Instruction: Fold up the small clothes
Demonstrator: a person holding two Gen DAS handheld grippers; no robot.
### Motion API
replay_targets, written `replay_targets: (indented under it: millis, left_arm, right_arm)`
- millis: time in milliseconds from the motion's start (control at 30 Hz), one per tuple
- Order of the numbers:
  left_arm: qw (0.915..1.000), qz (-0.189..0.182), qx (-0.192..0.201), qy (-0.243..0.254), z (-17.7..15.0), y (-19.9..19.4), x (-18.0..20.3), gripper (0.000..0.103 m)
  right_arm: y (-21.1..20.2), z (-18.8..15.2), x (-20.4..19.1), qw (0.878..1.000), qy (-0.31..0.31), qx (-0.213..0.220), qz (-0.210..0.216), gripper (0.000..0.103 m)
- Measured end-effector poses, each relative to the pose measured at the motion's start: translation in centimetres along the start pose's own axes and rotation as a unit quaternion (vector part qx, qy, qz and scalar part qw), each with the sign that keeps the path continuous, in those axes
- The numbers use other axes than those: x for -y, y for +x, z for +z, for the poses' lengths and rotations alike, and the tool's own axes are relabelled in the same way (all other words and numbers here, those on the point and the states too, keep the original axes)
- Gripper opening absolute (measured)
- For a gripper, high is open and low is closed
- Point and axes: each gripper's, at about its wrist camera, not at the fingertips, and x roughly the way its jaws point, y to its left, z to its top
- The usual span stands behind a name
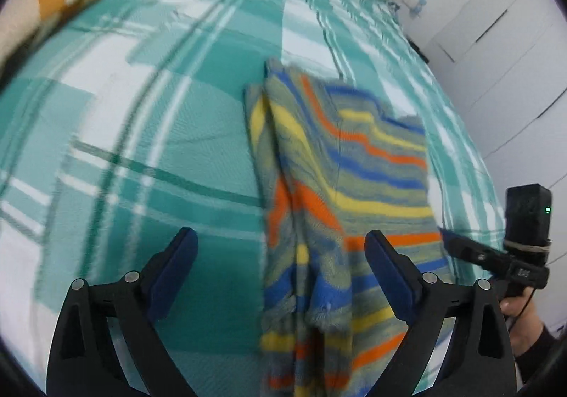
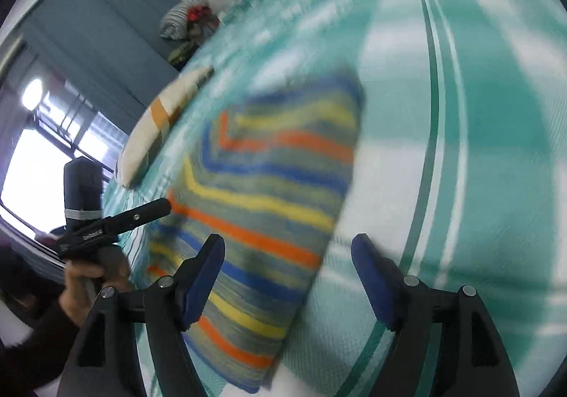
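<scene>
One striped garment (image 1: 340, 184) lies on the teal plaid bedspread (image 1: 159, 149), already doubled over by the look of its layered edges, with a cream pillow (image 1: 53, 3) well apart at the far corner. We judge it soft, light and limp, a fleecy knit that will drape and slump rather than hold a crease, so it should be pinched through all layers at a corner or along a hem, not in the middle where only the top ply would lift. Our left gripper (image 1: 280, 255) stands wide and released, nothing pressed between the blue pads; in its own view the near end of the garment runs down between the jaws, closer to the right-hand finger, whose tip overlaps the cloth's edge, though we cannot tell if it touches. Our right gripper (image 2: 287, 262) is likewise released and empty; in its view the garment's near corner passes beside and beneath the left-hand finger, while the right-hand finger hangs over bare bedspread. Both views are blurred. We expect each jaw needs to settle over an edge before closing, or the loose layers may slide apart.
</scene>
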Motion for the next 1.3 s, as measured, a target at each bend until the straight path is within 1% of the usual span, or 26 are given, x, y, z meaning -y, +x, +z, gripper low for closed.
replay_targets:
  millis: [33, 67, 100, 133, 167, 233, 333, 467, 533, 567, 600, 633, 667, 700, 733, 767, 800, 833, 900, 967, 1000, 1033, 1133, 1167, 1233, 1300]
  left_arm:
    - [0.9999, -0.016, 0.0, 0.001, 0.2, 0.5, 0.4, 0.094]
    - [0.9991, -0.04, -0.007, -0.009, 0.4, 1.1, 0.6, 0.085]
    - [0.9977, -0.061, -0.015, -0.024, 0.7, 1.6, 0.8, 0.041]
    - [0.9955, -0.07, -0.042, -0.049, 1.1, 2.6, 0.9, 0.02]
    - [0.9949, -0.066, -0.048, -0.059, 1.2, 2.6, 1.2, 0.015]
    - [0.9972, -0.054, -0.028, -0.043, 1.6, 0.8, 2.7, 0.014]
    - [0.9969, -0.079, 0.009, 0.001, 1.7, -3.7, 6.0, 0.014]
    - [0.9914, -0.114, 0.043, 0.048, 0.9, -9.0, 11.1, 0.014]
    - [0.9889, -0.127, 0.047, 0.062, -0.1, -10.5, 12.8, 0.015]
    - [0.9885, -0.131, 0.042, 0.063, -0.9, -11.0, 13.4, 0.018]
    - [0.9894, -0.128, 0.031, 0.06, -1.9, -10.8, 13.9, 0.029]
    - [0.9919, -0.113, 0.014, 0.056, -3.5, -9.6, 14.4, 0.041]
    - [0.9944, -0.09, 0.001, 0.055, -5.0, -8.5, 14.3, 0.074]
    - [0.9972, -0.051, -0.013, 0.053, -6.9, -7.2, 13.9, 0.085]
    - [0.998, -0.006, -0.029, 0.056, -9.2, -6.2, 13.2, 0.082]
    - [0.9964, 0.029, -0.046, 0.065, -11.2, -5.8, 12.6, 0.075]
    - [0.9948, 0.051, -0.053, 0.071, -12.4, -5.8, 12.2, 0.072]
    - [0.9923, 0.08, -0.049, 0.081, -14.4, -6.8, 11.7, 0.073]
    - [0.9881, 0.115, -0.027, 0.099, -16.7, -9.0, 11.7, 0.078]
    - [0.9785, 0.164, 0.004, 0.126, -18.8, -11.9, 12.6, 0.087]
    - [0.9734, 0.184, 0.022, 0.135, -19.3, -13.0, 13.4, 0.094]
    - [0.967, 0.205, 0.049, 0.143, -20.3, -14.8, 14.4, 0.098]
    - [0.9577, 0.232, 0.085, 0.147, -21.4, -18.1, 17.1, 0.1]
    - [0.9584, 0.232, 0.083, 0.144, -21.6, -18.7, 17.4, 0.1]
    - [0.9613, 0.233, 0.073, 0.128, -22.2, -20.3, 18.7, 0.101]
    - [0.9613, 0.241, 0.068, 0.113, -23.0, -21.7, 19.4, 0.101]
  right_arm:
    - [0.7, 0.1, 0.5, 0.999, 0.025, 0.014, 0.034, 0.073]
    - [1.4, 0.3, 0.9, 0.995, 0.059, 0.027, 0.072, 0.07]
    - [2.1, 0.6, 1.1, 0.992, 0.086, 0.032, 0.091, 0.066]
    - [3.0, 1.0, 1.0, 0.99, 0.105, 0.028, 0.095, 0.049]
    - [3.5, 1.3, 0.6, 0.991, 0.103, 0.019, 0.081, 0.029]
    - [2.4, 1.7, -1.2, 0.996, 0.072, 0.019, 0.048, 0.028]
    - [-2.6, 1.9, -4.7, 0.998, 0.008, 0.047, 0.04, 0.027]
    - [-10.0, 1.5, -8.3, 0.996, -0.041, 0.074, 0.034, 0.027]
    - [-13.2, 0.6, -8.8, 0.995, -0.042, 0.081, 0.03, 0.027]
    - [-14.3, -0.1, -8.4, 0.996, -0.034, 0.081, 0.028, 0.027]
    - [-15.1, -1.2, -7.6, 0.997, -0.017, 0.077, 0.023, 0.028]
    - [-15.5, -2.0, -6.7, 0.997, -0.006, 0.073, 0.014, 0.032]
    - [-15.5, -3.4, -5.1, 0.998, 0.012, 0.064, -0.015, 0.045]
    - [-15.3, -4.2, -4.0, 0.997, 0.025, 0.054, -0.045, 0.057]
    - [-15.4, -6.0, -2.4, 0.994, 0.037, 0.047, -0.093, 0.074]
    - [-15.8, -7.7, -1.3, 0.989, 0.043, 0.047, -0.136, 0.074]
    - [-16.6, -9.9, -0.3, 0.983, 0.046, 0.048, -0.17, 0.074]
    - [-17.5, -12.0, 0.3, 0.98, 0.048, 0.047, -0.189, 0.074]
    - [-19.2, -16.0, 0.2, 0.973, 0.055, 0.048, -0.219, 0.077]
    - [-20.3, -19.0, -1.0, 0.967, 0.047, 0.049, -0.244, 0.088]
    - [-20.7, -20.4, -2.1, 0.965, 0.038, 0.05, -0.254, 0.09]
    - [-21.2, -21.5, -3.0, 0.964, 0.028, 0.051, -0.261, 0.092]
    - [-22.4, -24.9, -7.7, 0.961, 0.005, 0.062, -0.269, 0.096]
    - [-22.7, -25.4, -8.3, 0.961, 0.0, 0.066, -0.268, 0.096]
    - [-23.5, -26.4, -11.5, 0.957, -0.021, 0.08, -0.277, 0.097]
    - [-24.8, -26.9, -13.2, 0.955, -0.036, 0.087, -0.28, 0.101]
